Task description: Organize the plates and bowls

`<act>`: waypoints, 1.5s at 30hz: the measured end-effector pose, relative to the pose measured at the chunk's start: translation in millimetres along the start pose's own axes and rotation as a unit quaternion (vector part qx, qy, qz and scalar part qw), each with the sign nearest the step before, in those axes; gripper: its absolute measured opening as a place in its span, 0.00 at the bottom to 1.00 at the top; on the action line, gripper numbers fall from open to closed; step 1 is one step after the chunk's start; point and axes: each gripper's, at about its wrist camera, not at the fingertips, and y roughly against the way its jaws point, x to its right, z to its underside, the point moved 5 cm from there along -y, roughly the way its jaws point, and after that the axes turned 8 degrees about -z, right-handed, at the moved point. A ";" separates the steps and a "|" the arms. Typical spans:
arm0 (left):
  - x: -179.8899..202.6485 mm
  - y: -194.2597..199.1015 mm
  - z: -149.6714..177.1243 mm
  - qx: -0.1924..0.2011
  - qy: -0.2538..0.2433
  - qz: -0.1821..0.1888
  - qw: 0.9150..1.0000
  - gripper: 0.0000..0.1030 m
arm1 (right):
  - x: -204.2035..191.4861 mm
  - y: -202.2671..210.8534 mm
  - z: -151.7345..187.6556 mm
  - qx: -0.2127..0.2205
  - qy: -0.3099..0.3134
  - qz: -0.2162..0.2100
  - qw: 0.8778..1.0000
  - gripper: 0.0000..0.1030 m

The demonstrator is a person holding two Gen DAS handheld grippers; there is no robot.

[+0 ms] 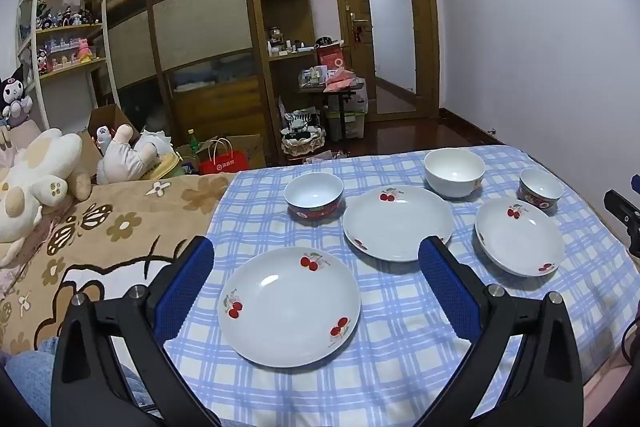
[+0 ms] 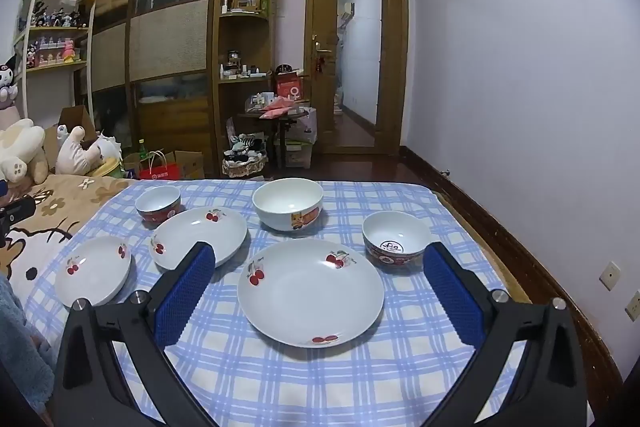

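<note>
Both wide open, empty: left gripper (image 1: 316, 263), right gripper (image 2: 318, 259). Three plates (image 2: 311, 291) mid-cloth (image 2: 360, 379), three bowls (image 2: 288, 203) toward far edge. Risks: soft bedding under cloth, glazed rims slipping from pads, stack tilting.

Three white round ceramic plates with red cherry prints lie on the blue-and-white checked cloth (image 2: 280, 379): one (image 2: 93, 270) at its left edge, one (image 2: 199, 237) mid-left, one (image 2: 311, 291) at centre. Three bowls: a large white ceramic bowl (image 2: 288, 203) toward the far edge, and two red-patterned white-lined bowls (image 2: 158, 202) (image 2: 397, 238).
</note>
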 end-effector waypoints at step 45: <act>1.3 -2.6 2.7 -0.006 -0.003 0.000 1.000 0.98 | 4.9 -1.5 1.9 0.000 -0.008 -0.002 1.000 1.00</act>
